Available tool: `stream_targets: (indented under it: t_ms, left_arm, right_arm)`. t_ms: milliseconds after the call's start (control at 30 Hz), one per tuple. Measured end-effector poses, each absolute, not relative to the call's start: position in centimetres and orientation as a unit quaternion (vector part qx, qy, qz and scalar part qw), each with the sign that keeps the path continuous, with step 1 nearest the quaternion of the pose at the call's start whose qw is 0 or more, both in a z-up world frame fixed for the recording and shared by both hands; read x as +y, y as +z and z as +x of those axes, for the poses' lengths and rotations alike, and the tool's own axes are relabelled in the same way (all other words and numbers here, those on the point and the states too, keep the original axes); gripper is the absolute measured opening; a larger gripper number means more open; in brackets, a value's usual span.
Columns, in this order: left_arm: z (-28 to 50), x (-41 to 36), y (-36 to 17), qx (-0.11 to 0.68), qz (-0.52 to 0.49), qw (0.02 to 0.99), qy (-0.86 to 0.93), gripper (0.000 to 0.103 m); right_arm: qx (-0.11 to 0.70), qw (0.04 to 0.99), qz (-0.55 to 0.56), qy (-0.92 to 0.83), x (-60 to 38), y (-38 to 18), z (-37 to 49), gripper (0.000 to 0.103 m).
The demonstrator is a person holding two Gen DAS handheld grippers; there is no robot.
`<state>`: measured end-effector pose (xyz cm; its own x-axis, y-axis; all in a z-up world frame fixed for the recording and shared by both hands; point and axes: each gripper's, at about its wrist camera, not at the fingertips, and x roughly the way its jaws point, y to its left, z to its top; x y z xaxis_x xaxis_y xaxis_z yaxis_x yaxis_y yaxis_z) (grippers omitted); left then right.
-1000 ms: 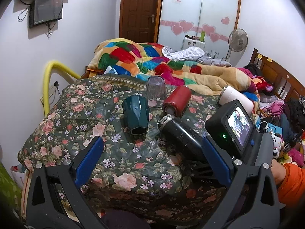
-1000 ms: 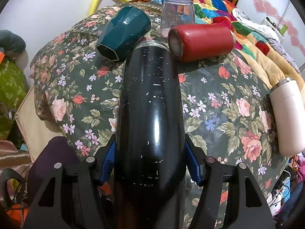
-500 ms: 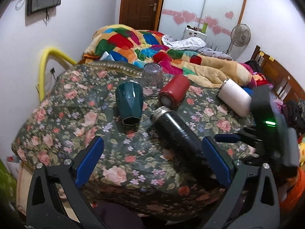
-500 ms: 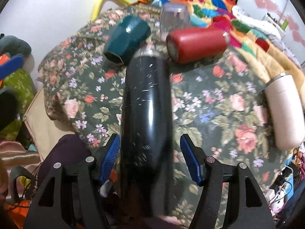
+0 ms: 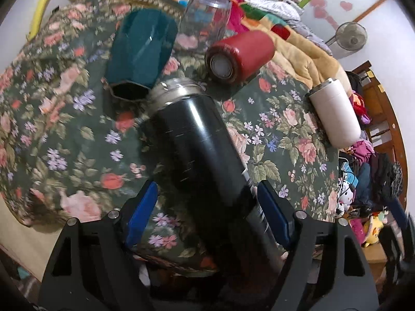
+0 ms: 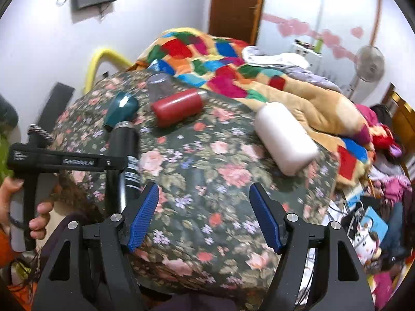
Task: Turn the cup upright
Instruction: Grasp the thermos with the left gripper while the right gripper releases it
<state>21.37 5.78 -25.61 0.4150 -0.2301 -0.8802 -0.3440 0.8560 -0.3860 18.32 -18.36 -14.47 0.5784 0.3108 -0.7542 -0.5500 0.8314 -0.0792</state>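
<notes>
Left wrist view shows five cups lying or standing on a flowered cloth (image 5: 285, 119): one long glossy black flask (image 5: 202, 155) on its side, one faceted teal cup (image 5: 141, 51), one red cylinder (image 5: 241, 54), one white tumbler (image 5: 336, 116), one upturned clear glass (image 5: 207, 15). The left hand-held gripper (image 5: 207, 215) straddles the flask's base, fingers apart beside it. The right hand-held gripper (image 6: 205, 216) hovers spread wide, holding nothing.
</notes>
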Motion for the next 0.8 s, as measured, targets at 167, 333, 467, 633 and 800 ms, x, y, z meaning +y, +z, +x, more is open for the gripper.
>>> stream_targets:
  t_ms: [167, 333, 467, 633, 800]
  left_arm:
    - [23.3, 5.2, -27.1, 0.564, -0.249, 0.785, 0.066, 0.078]
    - [24.8, 4.6, -27.9, 0.576, -0.22, 0.782, 0.085, 0.071]
    - [24.9, 3.0, -27.3, 0.573, -0.18, 0.795, 0.09, 0.07]
    - [23.3, 1.3, -23.9, 0.53, -0.147, 0.832, 0.076, 0.067]
    - [20.7, -0.7, -18.5, 0.459, -0.098, 0.881, 0.06, 0.066]
  right_arm:
    - [0.381, 0.886, -0.134, 0.227, -20.0, -14.8, 17.4, 0.069]
    - [0.384, 0.888, -0.097, 0.233, -21.2, -15.0, 16.3, 0.069]
    - [0.39, 0.887, -0.071, 0.238, -21.7, -15.2, 15.7, 0.069]
    - [0.388, 0.889, -0.06, 0.235, -22.2, -15.0, 15.1, 0.069]
    - [0.384, 0.892, -0.054, 0.234, -22.5, -14.3, 15.2, 0.069]
